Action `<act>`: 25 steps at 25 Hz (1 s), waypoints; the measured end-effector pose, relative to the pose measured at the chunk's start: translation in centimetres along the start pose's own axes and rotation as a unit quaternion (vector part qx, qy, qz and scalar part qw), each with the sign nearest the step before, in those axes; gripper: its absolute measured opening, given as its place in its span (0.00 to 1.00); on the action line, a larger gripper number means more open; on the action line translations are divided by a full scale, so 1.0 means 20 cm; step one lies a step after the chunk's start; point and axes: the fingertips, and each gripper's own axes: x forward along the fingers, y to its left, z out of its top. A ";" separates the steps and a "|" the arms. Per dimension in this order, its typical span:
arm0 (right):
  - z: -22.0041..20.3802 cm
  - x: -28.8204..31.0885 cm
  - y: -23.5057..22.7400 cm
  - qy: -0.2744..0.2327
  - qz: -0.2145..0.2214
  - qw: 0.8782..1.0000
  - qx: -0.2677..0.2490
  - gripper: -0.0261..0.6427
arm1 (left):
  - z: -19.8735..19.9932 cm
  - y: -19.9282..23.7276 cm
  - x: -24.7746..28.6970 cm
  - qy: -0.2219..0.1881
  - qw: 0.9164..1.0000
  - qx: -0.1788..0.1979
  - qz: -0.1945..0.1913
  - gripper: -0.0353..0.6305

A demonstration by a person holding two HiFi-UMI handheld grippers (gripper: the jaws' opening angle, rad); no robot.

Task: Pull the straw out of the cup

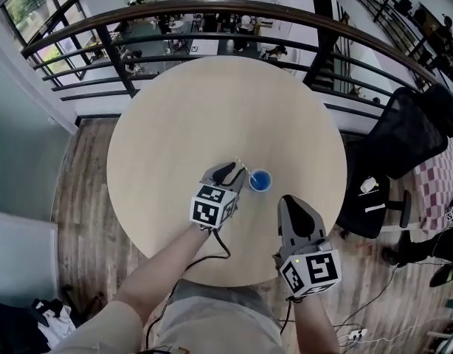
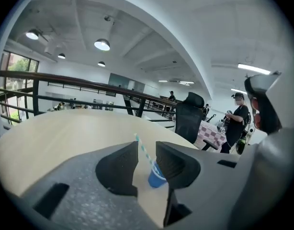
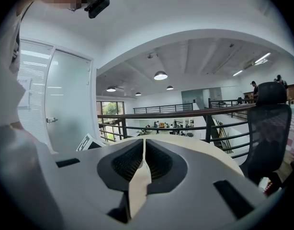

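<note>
Left gripper view is showing my left gripper [image 2: 146, 147] with its jaws standing apart, and the striped straw [image 2: 143, 150] is rising in the gap between them with neither pad pressing on it. The straw is sitting in the small blue cup [image 2: 156, 178], leaning toward the upper left, and the cup is standing upright on the pale round worktop [image 2: 65, 128] just past the jaw tips. My right gripper [image 3: 143, 150] is keeping its jaws together, with only a thin slit showing and nothing in it. In the head view it is hanging over the worktop's near edge, to the right of the cup and apart from it.
</note>
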 end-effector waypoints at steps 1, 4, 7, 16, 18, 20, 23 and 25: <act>-0.01 0.00 -0.01 0.003 -0.002 1.000 -0.001 0.08 | -0.02 0.01 0.03 0.005 1.000 -0.004 -0.004 0.23; -0.05 -0.02 -0.06 0.011 -0.009 1.000 -0.003 0.08 | -0.04 0.02 0.10 0.010 1.000 -0.019 -0.007 0.23; -0.09 -0.03 -0.11 0.018 -0.016 1.000 -0.002 0.08 | -0.03 0.04 0.15 0.008 0.999 -0.041 -0.006 0.23; -0.12 -0.03 -0.13 0.021 -0.014 1.000 0.001 0.08 | -0.04 0.04 0.15 0.008 0.999 -0.038 -0.005 0.14; -0.11 -0.03 -0.13 0.019 -0.014 1.000 0.002 0.08 | -0.02 0.03 0.14 0.001 0.999 -0.041 -0.007 0.12; -0.11 -0.03 -0.13 0.017 -0.016 1.000 0.007 0.08 | 0.00 0.02 0.13 -0.005 0.999 -0.040 -0.011 0.11; -0.10 -0.05 -0.12 0.014 -0.015 1.000 0.011 0.08 | 0.03 0.00 0.10 -0.012 0.999 -0.045 -0.017 0.11; -0.09 -0.06 -0.11 0.013 -0.013 1.000 0.011 0.08 | 0.06 0.00 0.07 -0.018 0.998 -0.052 -0.018 0.11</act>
